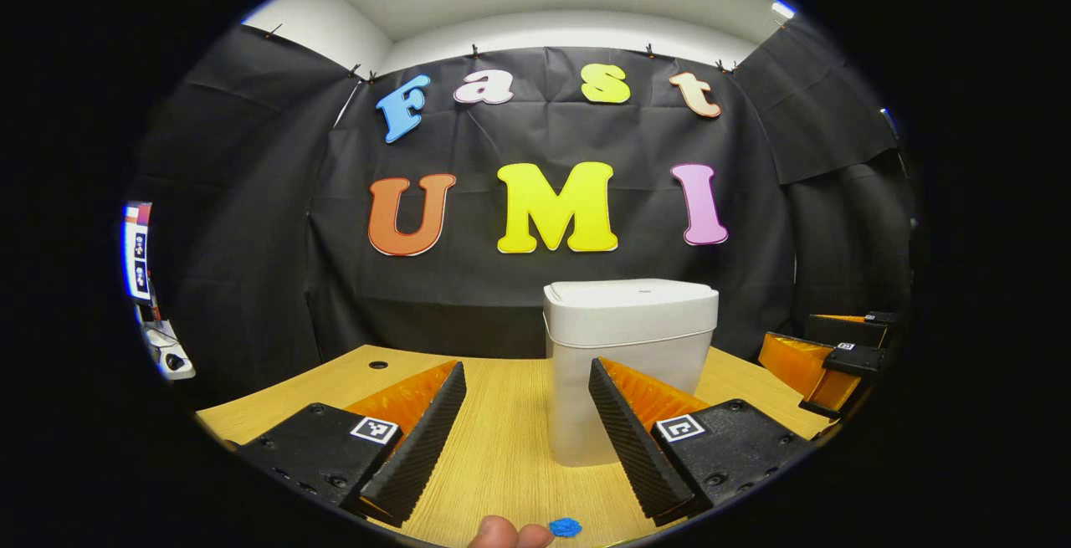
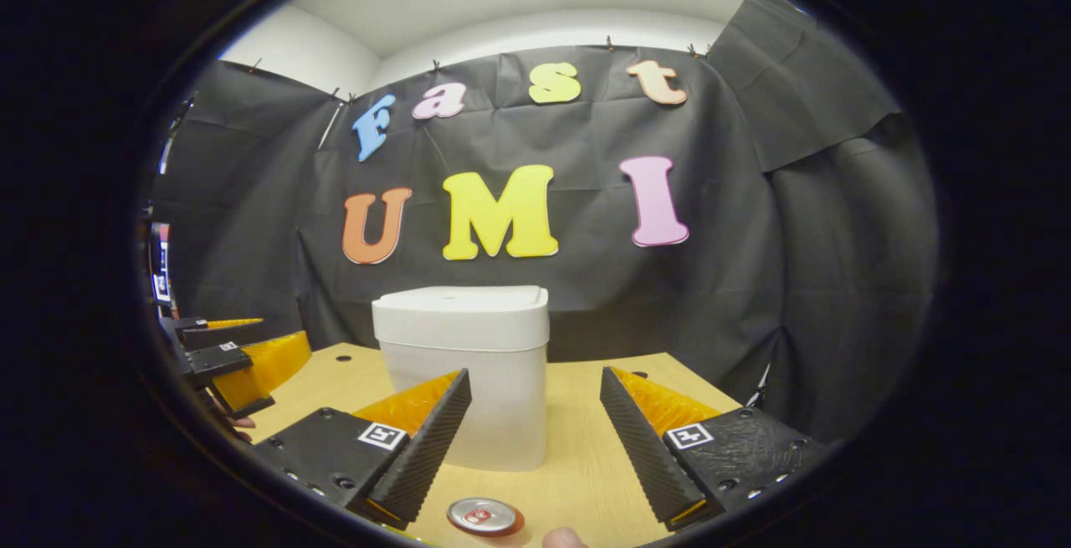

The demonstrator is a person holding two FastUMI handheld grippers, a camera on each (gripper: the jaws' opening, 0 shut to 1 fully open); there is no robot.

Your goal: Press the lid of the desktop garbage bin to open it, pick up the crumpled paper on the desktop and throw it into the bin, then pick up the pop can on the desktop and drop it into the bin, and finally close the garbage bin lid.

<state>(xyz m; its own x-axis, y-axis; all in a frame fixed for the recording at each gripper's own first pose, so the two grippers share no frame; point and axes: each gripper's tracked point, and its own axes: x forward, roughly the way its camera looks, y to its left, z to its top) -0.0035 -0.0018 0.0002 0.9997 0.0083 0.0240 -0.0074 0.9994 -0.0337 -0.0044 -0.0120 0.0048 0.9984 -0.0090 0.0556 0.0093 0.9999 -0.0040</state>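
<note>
The white desktop bin (image 1: 629,339) stands on the wooden table (image 1: 502,448) with its lid down. My left gripper (image 1: 526,364) is open just in front of it and to its left, holding nothing. A small blue crumpled lump (image 1: 566,526), apparently the paper, lies at the table's near edge below the fingers. In the right gripper view the bin (image 2: 464,364) is straight ahead. My right gripper (image 2: 534,373) is open and holds nothing. The pop can (image 2: 484,516) stands upright just below and between its fingers.
Each gripper shows in the other's view: the right gripper (image 1: 824,347) right of the bin, the left gripper (image 2: 226,360) left of it, held by a hand (image 2: 243,424). A cable hole (image 1: 378,364) sits in the table's back left. Black cloth walls close off the table.
</note>
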